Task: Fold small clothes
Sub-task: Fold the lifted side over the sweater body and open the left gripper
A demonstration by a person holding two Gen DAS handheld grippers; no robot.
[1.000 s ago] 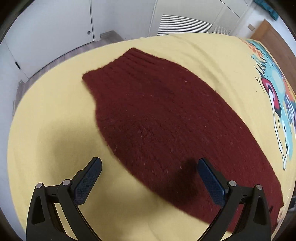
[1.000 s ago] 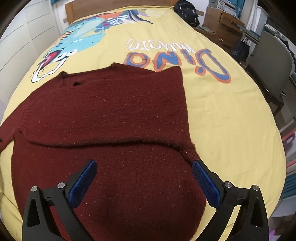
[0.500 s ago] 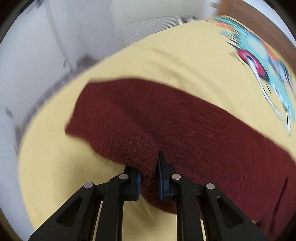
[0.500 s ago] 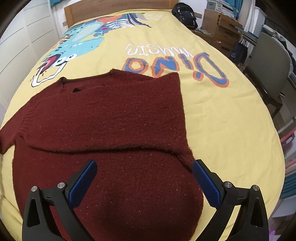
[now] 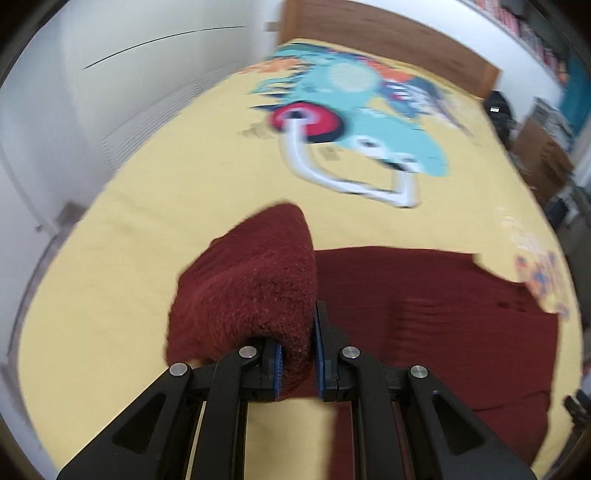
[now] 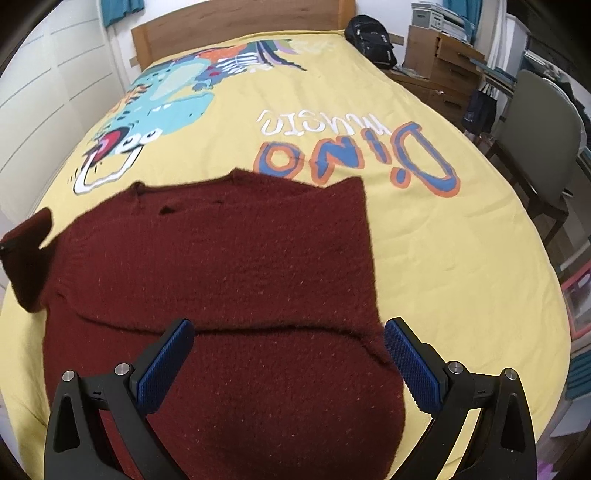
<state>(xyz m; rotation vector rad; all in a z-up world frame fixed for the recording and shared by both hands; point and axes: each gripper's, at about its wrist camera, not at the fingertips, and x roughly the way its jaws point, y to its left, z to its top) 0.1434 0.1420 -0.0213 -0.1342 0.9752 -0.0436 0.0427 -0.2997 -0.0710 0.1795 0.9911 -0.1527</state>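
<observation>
A dark red knitted sweater lies spread on the yellow bedspread, one sleeve folded across its body. My left gripper is shut on the other sleeve and holds it lifted off the bed, the cuff bunched over the fingers. In the right wrist view that raised sleeve shows at the far left edge. My right gripper hovers open above the sweater's lower body, nothing between its blue pads.
The yellow bedspread carries a dinosaur print and lettering. A wooden headboard stands at the far end. A grey chair, a black bag and wooden drawers line the right side; white wall panels line the left.
My left gripper closed on the sweater's sleeve, then lifted it and swung it toward the body while rolling. The right gripper rose slightly, still open.
</observation>
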